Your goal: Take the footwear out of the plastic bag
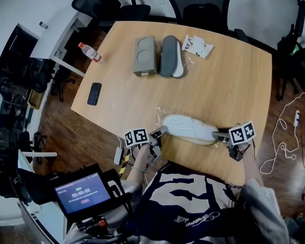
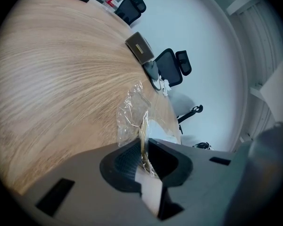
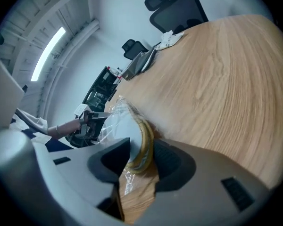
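Lying between both sets of fingers on the worktop (image 1: 218,75), the white shoe (image 1: 189,128) appears fully inside the clear plastic bag (image 2: 129,112). The left gripper (image 1: 160,131) has its fingers clenched on the bag's loose end. The right gripper (image 1: 218,134) fingers grasp the shoe's sole end through the film. Extraction remains undone.

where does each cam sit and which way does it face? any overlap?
Head view: on the head, steeply down at table; left gripper, right gripper, torso show.
Left gripper view: on left gripper, across table toward chairs; jaws pinch plastic bag.
Right gripper view: on right gripper, facing left gripper; slipper between jaws.
All share the bagged slipper.
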Action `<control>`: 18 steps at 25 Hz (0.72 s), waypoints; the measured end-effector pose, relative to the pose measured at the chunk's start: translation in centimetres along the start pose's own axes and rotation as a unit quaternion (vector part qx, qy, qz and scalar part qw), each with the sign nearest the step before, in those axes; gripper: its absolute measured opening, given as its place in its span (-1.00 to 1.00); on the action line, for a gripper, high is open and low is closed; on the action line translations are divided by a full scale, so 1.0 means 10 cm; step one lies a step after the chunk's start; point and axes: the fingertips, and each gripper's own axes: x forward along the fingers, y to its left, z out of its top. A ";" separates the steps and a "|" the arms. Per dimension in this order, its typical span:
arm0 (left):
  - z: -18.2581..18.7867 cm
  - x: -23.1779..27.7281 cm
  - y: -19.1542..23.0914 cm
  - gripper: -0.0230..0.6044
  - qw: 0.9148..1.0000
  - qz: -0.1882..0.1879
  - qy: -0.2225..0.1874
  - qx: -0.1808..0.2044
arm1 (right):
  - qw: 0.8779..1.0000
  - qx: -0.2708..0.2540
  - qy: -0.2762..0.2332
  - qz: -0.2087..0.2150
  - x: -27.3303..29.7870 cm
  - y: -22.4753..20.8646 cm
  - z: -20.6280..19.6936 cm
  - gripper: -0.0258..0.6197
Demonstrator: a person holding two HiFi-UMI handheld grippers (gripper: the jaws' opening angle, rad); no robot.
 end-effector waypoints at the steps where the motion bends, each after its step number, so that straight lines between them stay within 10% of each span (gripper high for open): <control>1: 0.00 0.00 0.00 -0.77 1.000 0.000 -0.004 -0.001 | 1.000 0.013 -0.014 -0.003 -0.02 -0.01 0.01 -0.46; 18: 0.21 -0.16 0.00 -0.86 0.991 0.059 -0.094 0.076 | 0.978 0.075 -0.176 -0.084 -0.98 0.19 -0.08 -0.69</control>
